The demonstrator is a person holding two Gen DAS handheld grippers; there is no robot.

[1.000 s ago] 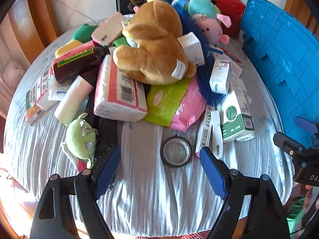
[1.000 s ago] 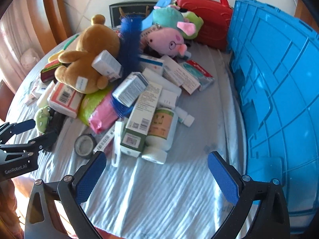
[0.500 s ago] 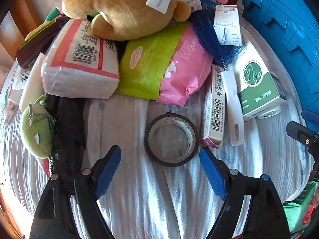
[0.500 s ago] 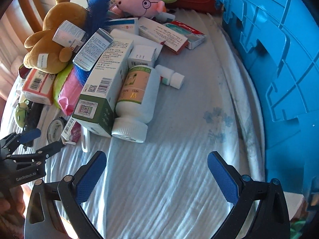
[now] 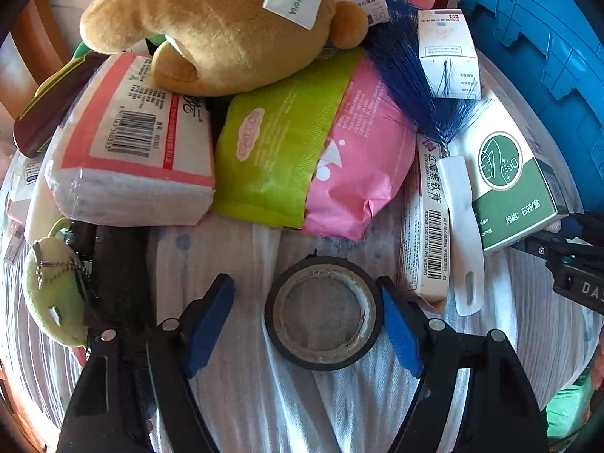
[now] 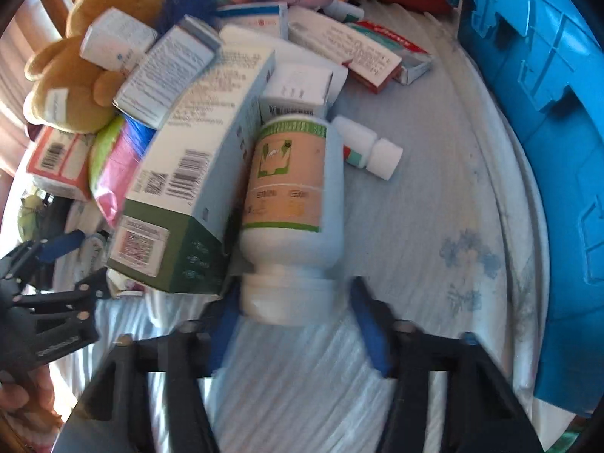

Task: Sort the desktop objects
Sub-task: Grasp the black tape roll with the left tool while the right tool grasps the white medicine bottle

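Big blue plastic crate (image 6: 547, 113) at 3 o'clock. White pill bottle (image 6: 292, 196) lies cap toward right gripper (image 6: 294, 324), long axis 12–6; jaws closing round cap, contact blurred, can't tell. Black tape roll (image 5: 324, 313) lies flat between closing left gripper (image 5: 305, 321) pads; 3 o'clock pad touching, other clear, no grip yet. Roll barely visible in right view.

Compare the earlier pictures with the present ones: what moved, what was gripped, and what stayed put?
Both came down onto the pile. The left hand-held gripper now straddles the black tape roll, jaws closing. The right hand-held gripper is closing around the white bottle's cap. Nothing is lifted yet; the brown teddy bear, boxes and blue crate lie unchanged.
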